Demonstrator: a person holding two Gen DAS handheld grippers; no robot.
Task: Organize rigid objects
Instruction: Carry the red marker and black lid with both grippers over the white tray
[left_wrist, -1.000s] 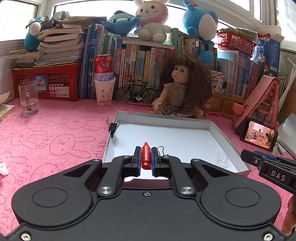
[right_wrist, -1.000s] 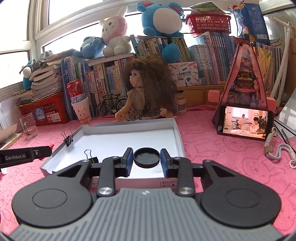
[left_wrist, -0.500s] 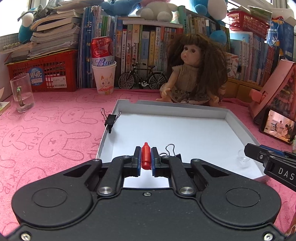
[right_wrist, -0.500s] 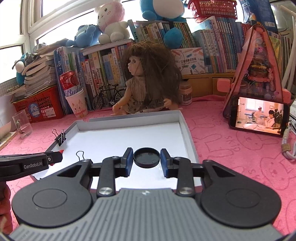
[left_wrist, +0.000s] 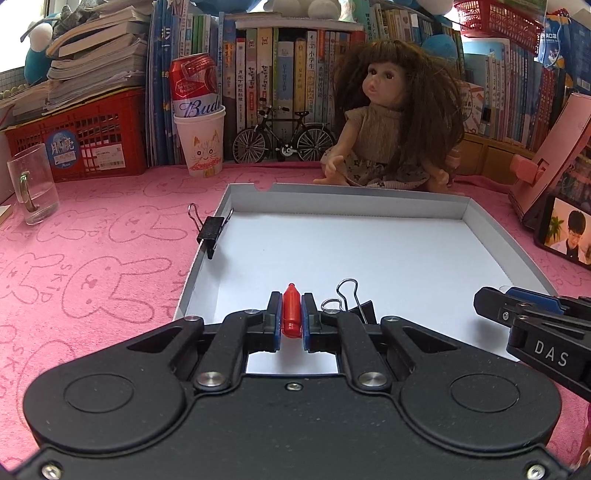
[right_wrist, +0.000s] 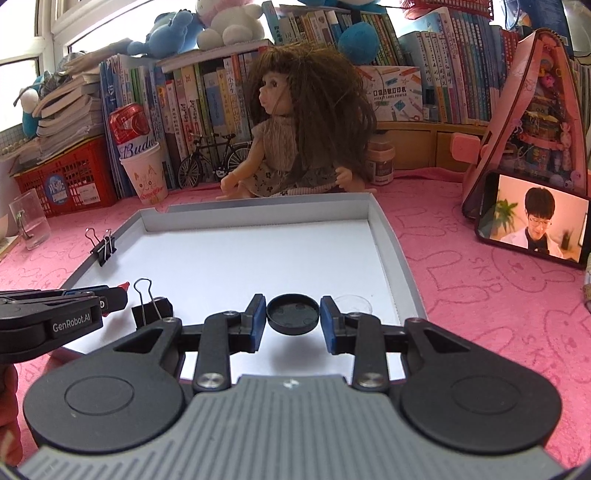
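My left gripper (left_wrist: 290, 317) is shut on a small red pen cap (left_wrist: 290, 313), held over the near left part of a shallow white box lid (left_wrist: 502, 236). My right gripper (right_wrist: 293, 315) is shut on a round black lid (right_wrist: 293, 313) just above the near right part of the same white box lid (right_wrist: 391, 240). One black binder clip (left_wrist: 210, 230) is clipped on the lid's left wall. Another binder clip (left_wrist: 360, 308) stands at the near wall beside the left gripper. A small clear disc (right_wrist: 356, 301) lies inside the lid behind the right gripper's right finger.
A doll (left_wrist: 391, 122) sits behind the box lid, with a toy bicycle (left_wrist: 282, 138), a red can in a paper cup (left_wrist: 197, 122) and rows of books. A glass mug (left_wrist: 31, 184) stands at far left, a phone (right_wrist: 532, 219) against a pink stand at right. Pink cloth covers the table.
Both grippers have come forward and lower over the box lid, which looks larger and nearer. Each still grips its object as before.
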